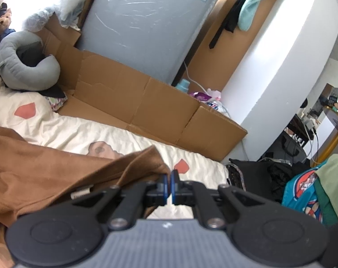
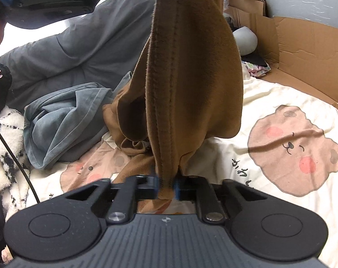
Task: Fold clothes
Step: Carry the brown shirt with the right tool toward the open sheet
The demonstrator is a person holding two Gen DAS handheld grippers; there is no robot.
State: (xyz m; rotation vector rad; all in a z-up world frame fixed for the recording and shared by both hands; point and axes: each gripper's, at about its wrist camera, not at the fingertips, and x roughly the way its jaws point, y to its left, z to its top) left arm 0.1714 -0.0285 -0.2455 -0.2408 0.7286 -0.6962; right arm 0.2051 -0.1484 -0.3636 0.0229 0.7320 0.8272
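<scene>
**Mia:** What is the right hand-held gripper (image 2: 166, 187) doing?

**Ben:** Its blue pads are pinching a brown garment (image 2: 186, 67). The seam of the cloth runs down right between them.

**Mia:** And the left hand-held gripper (image 1: 169, 186)?

**Ben:** Its blue pads are pressed together. The corner of the brown cloth touches the left pad, but I cannot tell if any cloth is caught between them.

**Mia:** Where is the brown garment?

**Ben:** In the right view it hangs from above, down to the pads. Its lower part is bunched on the bed sheet (image 2: 280, 102). In the left view it spreads to the left over the sheet.

**Mia:** What is on the sheet?

**Ben:** It is cream with bear faces (image 2: 296, 149) and pink patches.

**Mia:** What lies near the brown one?

**Ben:** A blue-grey garment (image 2: 64, 122) is crumpled just beside it. A fluffy black and white blanket (image 2: 6, 147) is farther left.

**Mia:** And behind the bed?

**Ben:** Flat cardboard (image 1: 133, 98) stands along the edge. A grey neck pillow (image 1: 23, 64) sits at the far end.
</scene>
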